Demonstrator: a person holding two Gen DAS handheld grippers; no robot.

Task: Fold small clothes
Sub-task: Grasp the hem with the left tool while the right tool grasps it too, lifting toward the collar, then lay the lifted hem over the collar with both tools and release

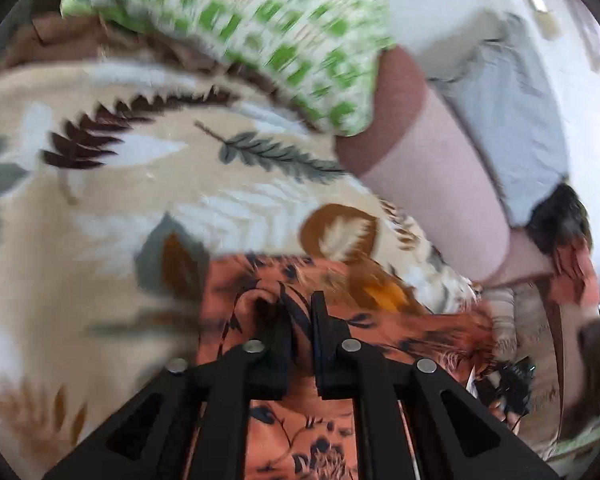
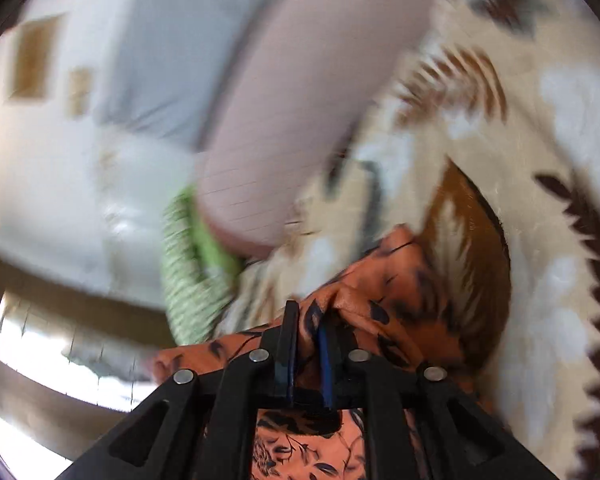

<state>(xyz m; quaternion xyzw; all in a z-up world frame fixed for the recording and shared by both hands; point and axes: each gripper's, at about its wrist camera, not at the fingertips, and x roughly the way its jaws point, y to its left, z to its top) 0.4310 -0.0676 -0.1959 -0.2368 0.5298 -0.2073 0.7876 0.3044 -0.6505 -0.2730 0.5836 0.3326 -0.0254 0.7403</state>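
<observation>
One orange floral garment (image 1: pixel 300 432), pinched by left gripper (image 1: pixel 300 312), right gripper (image 2: pixel 309 322)

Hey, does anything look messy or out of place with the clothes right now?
Nothing damaged or spilled. The orange floral garment is bunched rather than flat, pinched by both the left gripper and the right gripper above the leaf-print blanket. Heavy motion blur hides finer detail.

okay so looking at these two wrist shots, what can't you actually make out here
- Orange floral garment: overall shape, left wrist view, covered by the left tongs.
- Same garment, right wrist view: bunched in the right tongs.
- Green checked cloth: motion-blurred, kind unclear.
- Leaf-print blanket: cut off by the edge.
</observation>
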